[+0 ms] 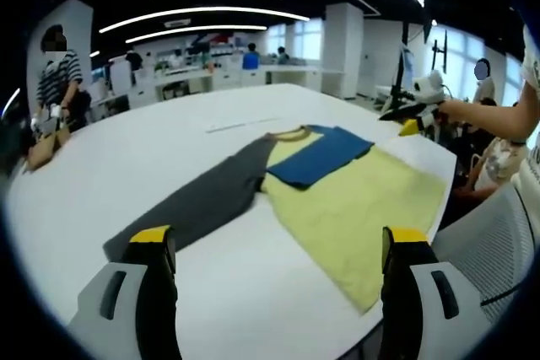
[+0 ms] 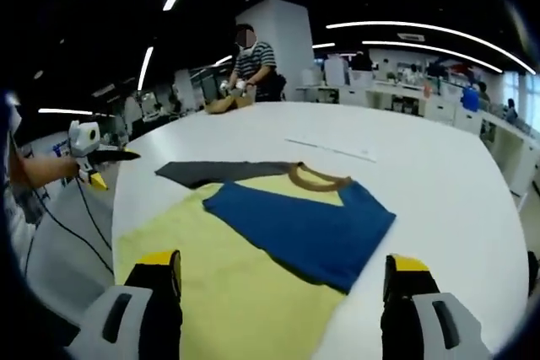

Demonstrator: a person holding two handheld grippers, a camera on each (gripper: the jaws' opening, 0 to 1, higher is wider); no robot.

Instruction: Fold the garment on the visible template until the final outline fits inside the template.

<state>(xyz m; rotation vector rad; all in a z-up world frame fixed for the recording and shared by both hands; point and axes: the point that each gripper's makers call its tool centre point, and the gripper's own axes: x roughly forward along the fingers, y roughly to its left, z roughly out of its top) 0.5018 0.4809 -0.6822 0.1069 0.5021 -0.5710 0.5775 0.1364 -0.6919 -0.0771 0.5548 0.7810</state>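
Left gripper (image 1: 278,250) and right gripper (image 2: 283,271) being held released, nothing grasped. T-shirt (image 1: 354,200) being laid flat on white table (image 1: 169,132), blue sleeve (image 2: 295,225) folded in. Grey sleeve (image 1: 194,204) best being pinched at cuff, carried inward flat.

In the right gripper view the yellow body of the garment (image 2: 228,292) runs off the bottom edge between the jaws, so its hem is cut off. The folded blue sleeve (image 2: 304,229) hides the yellow cloth under it. Items on the far desks (image 2: 405,94) behind the garment are too small to tell.
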